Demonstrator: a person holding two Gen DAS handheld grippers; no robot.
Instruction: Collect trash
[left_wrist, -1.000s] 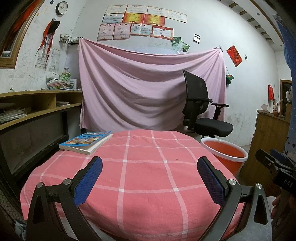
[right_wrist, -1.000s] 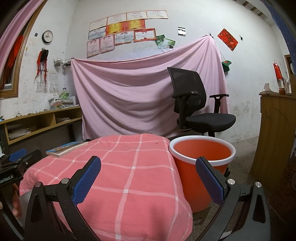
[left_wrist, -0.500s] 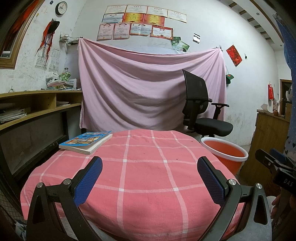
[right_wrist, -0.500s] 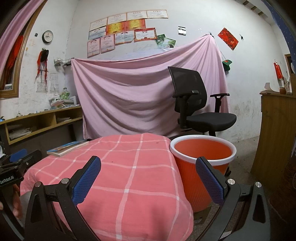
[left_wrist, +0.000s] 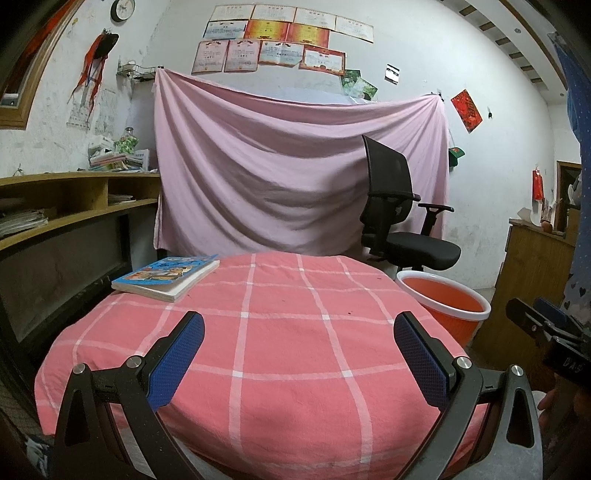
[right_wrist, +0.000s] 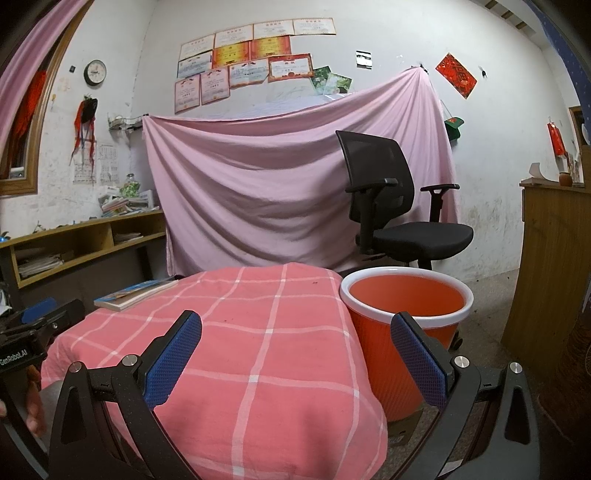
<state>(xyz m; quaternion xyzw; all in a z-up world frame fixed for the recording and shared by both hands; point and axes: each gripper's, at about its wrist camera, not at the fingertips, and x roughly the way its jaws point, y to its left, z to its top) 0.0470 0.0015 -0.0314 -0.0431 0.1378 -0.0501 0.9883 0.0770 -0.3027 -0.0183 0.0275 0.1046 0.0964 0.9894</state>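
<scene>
Beside the checked table (left_wrist: 295, 350) stands an orange bin (right_wrist: 404, 325); both claws (left_wrist: 299, 354) (right_wrist: 295, 354) gape, released.

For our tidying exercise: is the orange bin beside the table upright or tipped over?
Upright. The bin stands on the floor with its white rim level and its mouth facing up, close beside the checked table. Its bottom is hidden.

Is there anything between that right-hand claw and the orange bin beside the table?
Nothing visible. The right claw is open and empty, and the orange bin stands just ahead on its right side, beside the checked tablecloth, mouth uncovered. No trash shows anywhere.
</scene>
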